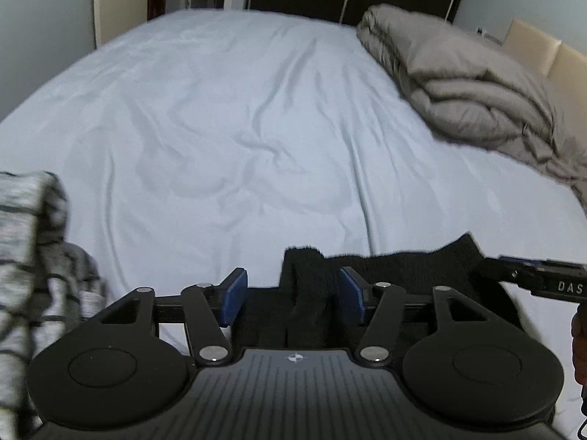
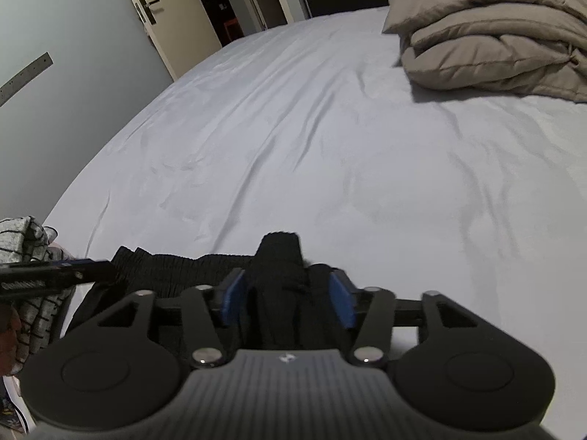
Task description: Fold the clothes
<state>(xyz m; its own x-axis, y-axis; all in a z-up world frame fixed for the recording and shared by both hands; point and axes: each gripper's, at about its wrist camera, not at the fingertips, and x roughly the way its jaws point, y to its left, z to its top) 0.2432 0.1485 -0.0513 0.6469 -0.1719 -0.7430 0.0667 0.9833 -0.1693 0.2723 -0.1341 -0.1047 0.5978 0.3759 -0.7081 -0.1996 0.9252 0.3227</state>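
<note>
Black garment [image 1: 400,267] bunched at near edge of pale-sheeted bed [image 1: 227,139], stretched between both tools. Left gripper [image 1: 291,295] with jaws parted, a fold of dark cloth standing between blue pads [image 1: 234,299] yet touching neither side cleanly; likewise right gripper [image 2: 288,295], jaws apart around a raised ridge of the same fabric. Probably start of laying out: corners being picked up, grip not yet made. Next move: close on both folds, lift, spread flat over open sheet. Striped grey clothing [image 1: 29,256] heaped at left, folded taupe duvet [image 1: 462,88] far right, both well clear.
</note>
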